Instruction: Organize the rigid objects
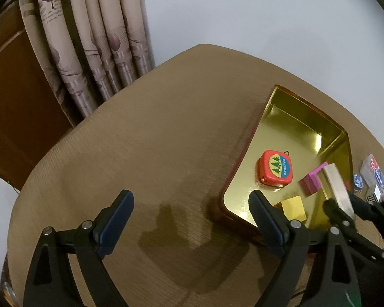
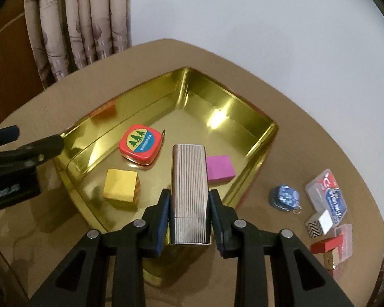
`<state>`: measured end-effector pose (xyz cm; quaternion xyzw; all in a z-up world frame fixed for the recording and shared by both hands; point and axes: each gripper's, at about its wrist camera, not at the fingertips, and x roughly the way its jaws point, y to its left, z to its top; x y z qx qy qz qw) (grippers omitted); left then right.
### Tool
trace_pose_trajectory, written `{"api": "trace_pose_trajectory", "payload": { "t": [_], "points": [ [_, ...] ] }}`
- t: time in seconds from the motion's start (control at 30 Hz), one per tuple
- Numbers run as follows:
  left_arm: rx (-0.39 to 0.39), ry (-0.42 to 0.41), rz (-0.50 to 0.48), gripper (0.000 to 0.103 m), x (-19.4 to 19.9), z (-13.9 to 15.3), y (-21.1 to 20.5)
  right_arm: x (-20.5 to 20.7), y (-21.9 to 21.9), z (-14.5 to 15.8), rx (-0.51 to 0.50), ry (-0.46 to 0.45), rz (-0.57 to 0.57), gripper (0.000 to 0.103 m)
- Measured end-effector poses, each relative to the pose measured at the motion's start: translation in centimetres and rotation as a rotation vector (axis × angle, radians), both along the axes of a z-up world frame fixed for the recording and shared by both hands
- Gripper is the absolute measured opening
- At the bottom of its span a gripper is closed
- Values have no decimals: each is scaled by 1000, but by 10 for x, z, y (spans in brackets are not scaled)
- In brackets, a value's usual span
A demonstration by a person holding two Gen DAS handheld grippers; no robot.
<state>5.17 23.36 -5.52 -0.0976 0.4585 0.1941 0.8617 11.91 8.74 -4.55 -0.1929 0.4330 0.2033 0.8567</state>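
Note:
A gold tin tray (image 2: 233, 97) (image 1: 307, 107) sits on the round brown table. In it lie a red tape measure (image 2: 138, 143) (image 1: 276, 168), a yellow block (image 2: 120, 185) (image 1: 293, 206) and a pink block (image 2: 220, 167) (image 1: 312, 181). My right gripper (image 2: 189, 199) is shut on a ribbed silver lighter (image 2: 189, 186) (image 1: 336, 186), held above the tray's near edge. My left gripper (image 1: 192, 204) is open and empty, over the table at the tray's left corner; it shows in the right wrist view (image 2: 25, 151).
Right of the tray on the table lie a small blue case (image 2: 284, 195), clear plastic boxes (image 2: 325, 192), a black-and-white zigzag block (image 2: 318, 222) and a red block (image 2: 326, 245). A curtain (image 1: 89, 38) hangs behind the table beside a white wall.

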Motion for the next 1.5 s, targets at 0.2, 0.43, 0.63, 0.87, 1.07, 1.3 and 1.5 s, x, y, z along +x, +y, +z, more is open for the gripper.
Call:
{"api": "trace_pose_trajectory", "payload": {
  "t": [0.2,0.43,0.63,0.87,1.07,1.3,1.5],
  "points": [
    [-10,-1,5,90,1,1,2,10,5,-13,-29,21,-8,30],
    [-19,5,10,90,3,-1,2,21,11,-26,-35,73,8,30],
    [-23,8,10,90,5,-1,1,23,12,-30,-33,84,13,30],
    [-26,8,12,90,6,-1,3,25,13,-29,-31,87,17,31],
    [-23,8,13,90,6,-1,2,23,10,-24,-25,68,10,39],
    [-4,8,4,90,5,-1,-1,18,1,-3,4,22,-5,40],
    [14,5,6,90,5,-1,-3,7,-25,18,73,-3,-30,40]
  ]
}}
